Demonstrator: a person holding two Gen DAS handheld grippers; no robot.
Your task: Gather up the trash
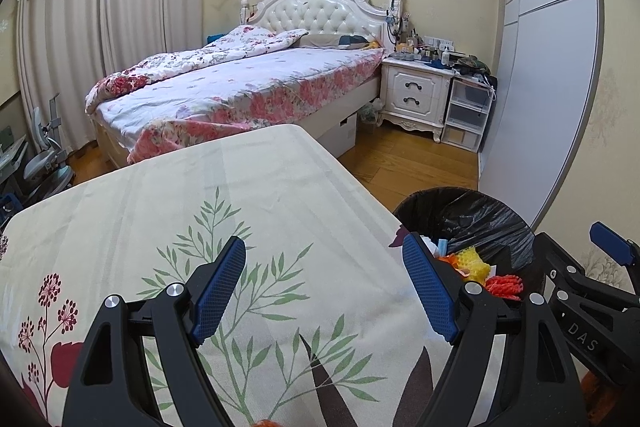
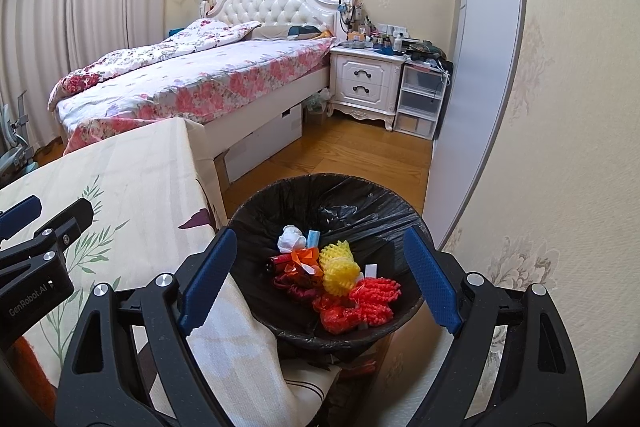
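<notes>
A bin lined with a black bag [image 2: 360,195] stands on the floor at the table's right edge; it also shows in the left wrist view [image 1: 480,211]. Inside lie a yellow foam net [image 2: 340,265], a red foam net [image 2: 366,301], orange wrappers [image 2: 304,259] and a white wad [image 2: 289,238]. My right gripper [image 2: 318,275] is open and empty, hovering above the bin. My left gripper [image 1: 326,287] is open and empty above the leaf-print tablecloth [image 1: 240,195], just left of the bin. A sliver of something orange [image 1: 264,422] shows at the bottom edge.
A bed [image 1: 240,87] with floral bedding stands beyond the table. A white nightstand [image 1: 416,91] and plastic drawers [image 1: 468,115] stand by the wardrobe [image 1: 552,67]. Wooden floor [image 1: 408,163] lies between bed and bin. A chair [image 1: 44,163] stands far left.
</notes>
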